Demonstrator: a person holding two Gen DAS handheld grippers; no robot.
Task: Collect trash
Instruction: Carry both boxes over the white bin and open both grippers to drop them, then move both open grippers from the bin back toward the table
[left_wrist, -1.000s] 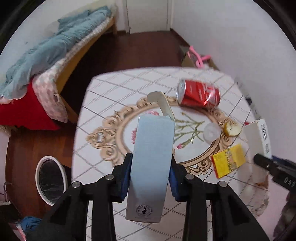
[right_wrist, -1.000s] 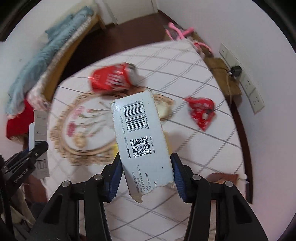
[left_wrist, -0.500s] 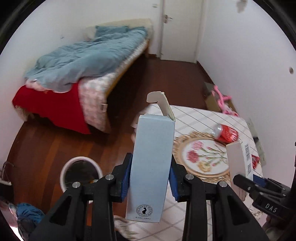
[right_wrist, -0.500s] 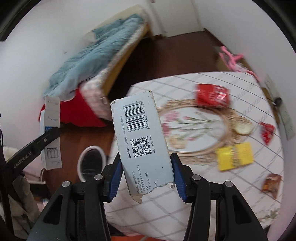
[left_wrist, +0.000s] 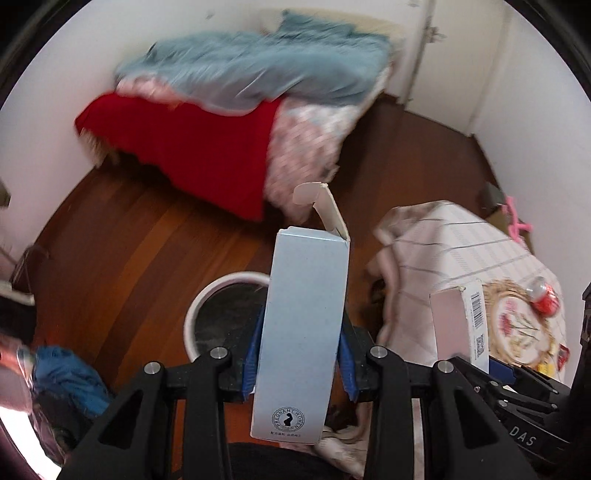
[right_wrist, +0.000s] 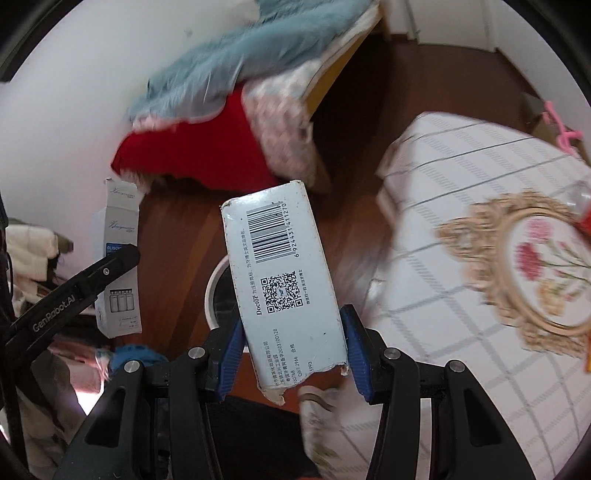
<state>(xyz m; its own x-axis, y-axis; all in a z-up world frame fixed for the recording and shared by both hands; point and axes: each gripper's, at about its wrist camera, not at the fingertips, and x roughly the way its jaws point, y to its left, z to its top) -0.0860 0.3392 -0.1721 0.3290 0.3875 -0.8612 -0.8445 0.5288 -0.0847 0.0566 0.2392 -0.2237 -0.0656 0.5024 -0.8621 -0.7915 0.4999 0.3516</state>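
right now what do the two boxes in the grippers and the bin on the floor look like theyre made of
Pale blue box in the left gripper: thin matte paperboard, its folded end flap standing open. White barcode box in the right gripper: lightly glossy printed card, its torn lower edge showing pulp. Bin: smooth white rim, probably plastic, with a dark inside that may be a liner.

The white bin (left_wrist: 225, 291) is partly hidden behind the pale blue carton (left_wrist: 303, 332). The bed (left_wrist: 258, 74) is blurred. The red can (right_wrist: 585, 218) on the bench (right_wrist: 461, 177) is cut off at the right edge.
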